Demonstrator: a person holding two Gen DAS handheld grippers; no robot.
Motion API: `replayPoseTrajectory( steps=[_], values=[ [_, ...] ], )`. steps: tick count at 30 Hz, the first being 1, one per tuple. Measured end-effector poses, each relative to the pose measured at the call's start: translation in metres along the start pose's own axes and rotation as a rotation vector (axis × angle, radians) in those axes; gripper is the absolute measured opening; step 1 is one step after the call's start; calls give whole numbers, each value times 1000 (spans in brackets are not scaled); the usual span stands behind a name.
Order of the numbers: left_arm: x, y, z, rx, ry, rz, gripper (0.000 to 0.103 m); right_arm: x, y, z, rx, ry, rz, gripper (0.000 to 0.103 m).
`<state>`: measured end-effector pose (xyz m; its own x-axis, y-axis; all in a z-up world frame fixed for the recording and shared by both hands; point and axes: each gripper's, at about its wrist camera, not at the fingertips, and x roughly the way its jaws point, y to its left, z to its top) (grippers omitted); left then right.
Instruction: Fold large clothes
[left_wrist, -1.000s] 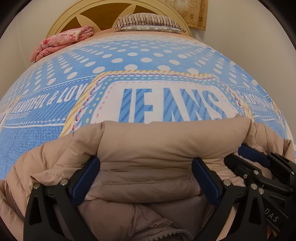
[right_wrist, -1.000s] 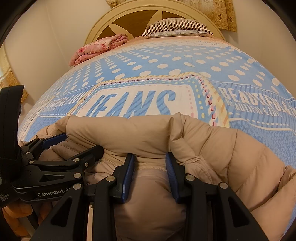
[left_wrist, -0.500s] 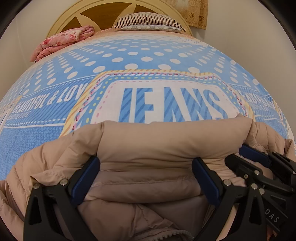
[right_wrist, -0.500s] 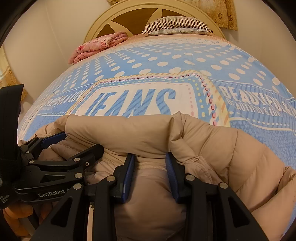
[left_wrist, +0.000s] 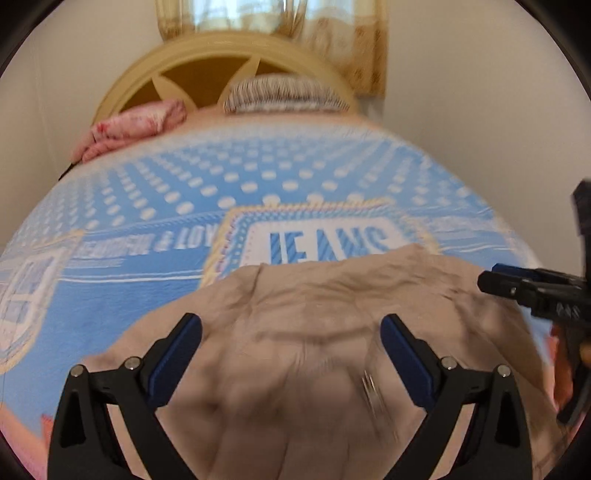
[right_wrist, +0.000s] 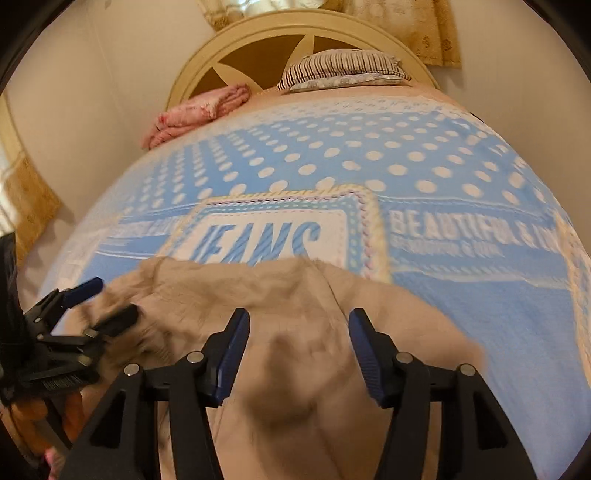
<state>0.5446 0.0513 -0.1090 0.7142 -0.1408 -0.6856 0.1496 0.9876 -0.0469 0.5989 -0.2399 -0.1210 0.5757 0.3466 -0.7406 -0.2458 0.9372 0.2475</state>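
Your left gripper (left_wrist: 291, 354) hangs above the beige padded jacket (left_wrist: 314, 332) with its blue-padded fingers (left_wrist: 173, 358) spread wide and nothing pressed between them; the fabric lies below the gap, not pinched. Your right gripper (right_wrist: 299, 354) has just been opening its fingers (right_wrist: 231, 354), and they now stand apart over the same jacket (right_wrist: 295, 325) with no cloth caught between the pads, so that grip is off as well. The jacket lies in a folded, puffy heap on the near part of the bed (right_wrist: 461, 295), on the blue spotted cover, and its far edge overlaps the lower part of the white panel printed JEANS (right_wrist: 258, 240). In the left wrist view the right gripper shows at the right edge (left_wrist: 517, 284), beside the jacket's right side; in the right wrist view the left gripper shows at the left edge (right_wrist: 81, 306), over the jacket's left end, with a bit of your hand beneath it. Much of the jacket is smeared by motion blur in both views, so its seams and any zip cannot be made out clearly. At the far end of the bed a striped pillow (right_wrist: 347, 70) rests against the rounded cream headboard (right_wrist: 295, 33), and a folded pink blanket (right_wrist: 199, 110) lies to the left of the pillow, well apart from the jacket. A patterned curtain (left_wrist: 351, 44) hangs behind the headboard.
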Motion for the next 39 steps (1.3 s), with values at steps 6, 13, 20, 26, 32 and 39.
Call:
replayPoseTrajectory(
  steps=[6,13,20,26,32,39],
  values=[
    [-128,27,-93,59,-35,17,101,-113,-21,-108,33,26,30,59],
    [-223,66,-207,-12,-27,42,102,-215,-45,-233,160,33,32,60],
    [-260,94,-284,-111,22,51,102,-280,-60,-339,267,53,-16,65],
    [-250,102,-322,-238,67,-28,102,-275,-66,-372,332,49,17,65],
    [-240,92,-339,-294,68,-140,101,-260,-49,-393,322,46,70,65],
    [-226,80,-337,-304,72,-195,69,-261,-42,-403,357,12,161,28]
  ],
)
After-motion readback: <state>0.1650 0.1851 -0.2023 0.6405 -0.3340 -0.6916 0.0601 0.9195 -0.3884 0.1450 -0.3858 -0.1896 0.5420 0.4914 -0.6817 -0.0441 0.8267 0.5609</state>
